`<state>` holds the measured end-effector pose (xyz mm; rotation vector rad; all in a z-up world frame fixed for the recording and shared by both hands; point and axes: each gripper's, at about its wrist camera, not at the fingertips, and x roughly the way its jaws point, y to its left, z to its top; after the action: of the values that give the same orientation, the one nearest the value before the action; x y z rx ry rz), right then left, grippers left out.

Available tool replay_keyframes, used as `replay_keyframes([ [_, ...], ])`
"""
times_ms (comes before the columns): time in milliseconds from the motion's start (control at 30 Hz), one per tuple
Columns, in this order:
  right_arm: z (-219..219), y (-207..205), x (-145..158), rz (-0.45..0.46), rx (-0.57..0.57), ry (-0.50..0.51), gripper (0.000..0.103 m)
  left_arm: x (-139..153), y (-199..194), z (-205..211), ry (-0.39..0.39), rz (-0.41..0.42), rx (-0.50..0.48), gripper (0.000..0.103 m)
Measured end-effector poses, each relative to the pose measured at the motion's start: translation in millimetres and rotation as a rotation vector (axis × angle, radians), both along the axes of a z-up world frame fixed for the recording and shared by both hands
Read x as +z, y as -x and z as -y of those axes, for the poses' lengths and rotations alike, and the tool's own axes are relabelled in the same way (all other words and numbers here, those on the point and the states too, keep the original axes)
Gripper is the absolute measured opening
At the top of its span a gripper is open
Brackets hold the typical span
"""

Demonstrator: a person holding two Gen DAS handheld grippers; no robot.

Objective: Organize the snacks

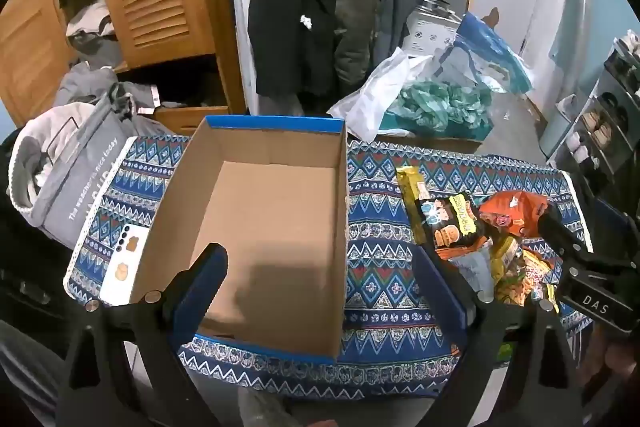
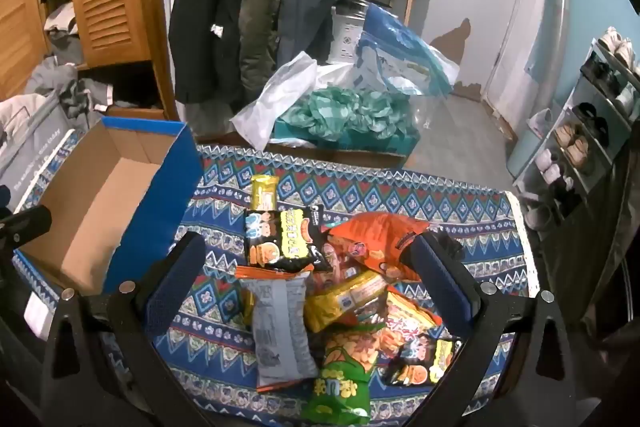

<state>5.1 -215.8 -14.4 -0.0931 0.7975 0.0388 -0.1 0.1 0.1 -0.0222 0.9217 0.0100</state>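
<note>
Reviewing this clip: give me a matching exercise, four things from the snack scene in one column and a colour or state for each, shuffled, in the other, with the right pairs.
Things:
1. cardboard box
2. orange packet
3. green packet
4. right gripper

States:
A. nearest the camera in the right wrist view, at the pile's front edge
B. empty, beside the snack pile
C. open above the pile, holding nothing
D. at the far right of the pile, against the black cartoon packet

Pairs: 1-B, 2-D, 3-A, 4-C
</note>
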Motion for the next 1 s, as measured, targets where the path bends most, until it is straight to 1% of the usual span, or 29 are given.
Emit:
replay_keyframes([
  [233,0.2,0.2,-1.1,-0.003,0.002,0.003,0.101,-0.9,-2.7,-2.7,0.009,-0.003,-0.003,0.095],
  [367,0.8,-0.8,-0.9,-0.005,0.001,0.001,0.101,1.0,-4.2,-4.2,0.014,-0.006,-0.018,0.095],
  [500,0.8,-0.6,-1.4,-0.007,0.002,0.000,0.101,5.3,-6.0,-3.6,0.021,0.000,-0.012,0.095],
  [567,0.8,0.0,-1.4,-0.006,0.003,-0.001,0.101,3.1,0.4,0.4,0.013,0.014,-0.017,0.095],
  [1000,0.7,-0.6,-3.2,-0.011,0.002,-0.002,0.101,-0.3,2.3,0.7,0.019,0.011,-0.017,0.095],
])
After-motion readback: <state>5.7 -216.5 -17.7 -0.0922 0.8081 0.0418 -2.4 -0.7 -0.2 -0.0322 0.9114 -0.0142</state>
